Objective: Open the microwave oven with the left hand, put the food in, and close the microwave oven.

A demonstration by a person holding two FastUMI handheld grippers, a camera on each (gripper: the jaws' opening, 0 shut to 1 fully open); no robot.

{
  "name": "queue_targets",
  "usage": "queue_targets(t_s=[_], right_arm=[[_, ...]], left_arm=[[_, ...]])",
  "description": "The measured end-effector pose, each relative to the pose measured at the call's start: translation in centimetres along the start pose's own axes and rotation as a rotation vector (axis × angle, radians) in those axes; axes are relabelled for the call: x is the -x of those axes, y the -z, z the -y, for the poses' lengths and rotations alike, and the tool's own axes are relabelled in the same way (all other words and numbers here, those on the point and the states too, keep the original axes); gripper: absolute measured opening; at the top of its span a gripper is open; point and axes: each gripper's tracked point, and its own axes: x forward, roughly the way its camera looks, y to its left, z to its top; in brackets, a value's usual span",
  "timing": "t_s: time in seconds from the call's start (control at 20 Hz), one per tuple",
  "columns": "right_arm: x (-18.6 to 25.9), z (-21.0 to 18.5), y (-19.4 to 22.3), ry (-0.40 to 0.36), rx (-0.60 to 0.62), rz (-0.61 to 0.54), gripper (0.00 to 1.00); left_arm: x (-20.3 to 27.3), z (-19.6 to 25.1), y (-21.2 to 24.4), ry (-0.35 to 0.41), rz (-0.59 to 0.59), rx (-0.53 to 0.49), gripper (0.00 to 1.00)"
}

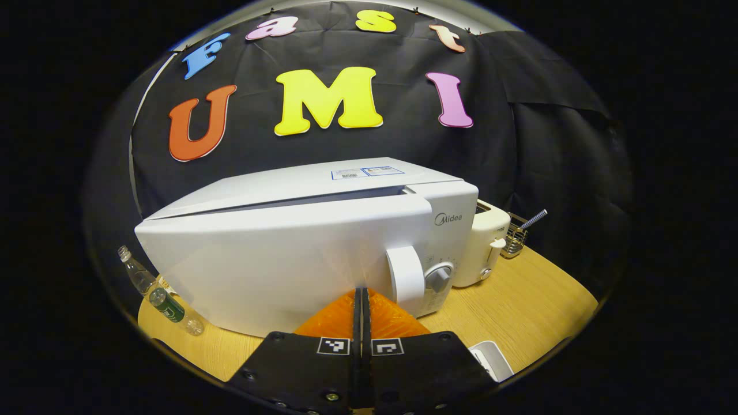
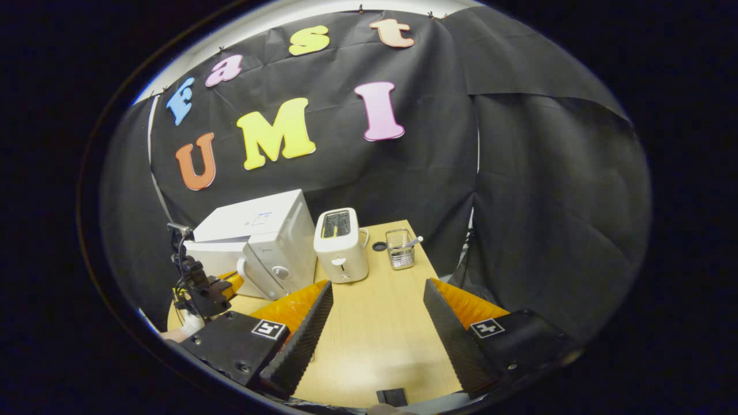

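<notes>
So in the left gripper view, the left claw [image 1: 361,300] sits at the bottom centre with its two fingers pressed flat together, nothing between them. Right behind it is the microwave oven [image 1: 300,242], filling the middle of the frame; its door looks cracked open a bit, since there's a dark gap along the top edge between door and body. The door handle [image 1: 405,274] is just right of the fingertips, with the dial [image 1: 438,279] beside it. Can't tell if the claw actually touches the door.

A white toaster [image 1: 487,245] stands just right of the microwave, and a wire holder [image 1: 515,236] with a utensil in it is further right. At lower left a clear bottle [image 1: 158,291] lies tilted against the microwave's side. A white tray corner [image 1: 493,358] peeks in at lower right. All on a wooden worktop [image 1: 519,305].

In the right gripper view, the right claw [image 2: 377,297] at the bottom is spread wide, holding nothing, just bare worktop between the fingers. The microwave is at centre left, the toaster to its right, and the left gripper is down at lower left by the microwave's front. No idea where the food is.
</notes>
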Motion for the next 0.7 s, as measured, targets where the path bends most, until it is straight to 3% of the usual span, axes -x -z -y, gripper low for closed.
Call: queue_targets(t_s=[0.15,0.2,0.25,0.4,0.45,0.5,0.55,0.6,0.7], right_arm=[[-0.4,0.5,-0.2,0.011,-0.001,-0.005,1.00],[-0.5,0.6,-0.4,0.012,-0.004,-0.002,1.00],[-0.6,0.6,-0.5,0.013,-0.006,-0.004,1.00],[-0.5,0.4,-0.8,0.009,-0.010,-0.002,1.00],[-0.5,0.2,-0.9,0.006,-0.012,0.002,1.00],[-0.4,0.0,-1.1,0.002,-0.009,0.005,1.00],[-0.4,0.0,-1.2,-0.002,-0.006,0.012,0.91],[-0.3,0.0,-1.3,-0.002,0.002,0.009,1.00],[-0.3,0.0,-1.6,-0.004,0.007,0.020,1.00]], left_arm=[[-0.9,-0.1,-0.3,-0.014,0.005,0.007,0.00],[-1.0,-0.1,-0.2,-0.013,0.008,0.009,0.10],[-1.1,0.0,-0.2,-0.010,0.009,0.003,0.00],[-1.1,-0.2,-0.2,-0.016,0.015,0.005,0.00],[-1.3,-0.2,-0.4,-0.017,0.014,0.007,0.10],[-1.6,-0.2,-0.6,-0.017,0.014,0.012,0.00],[-2.2,-0.3,-0.7,-0.018,0.005,0.007,0.00],[-1.8,-0.2,-0.7,-0.020,-0.001,0.020,0.00],[-1.8,-0.5,-0.3,-0.031,-0.014,0.011,0.00]])
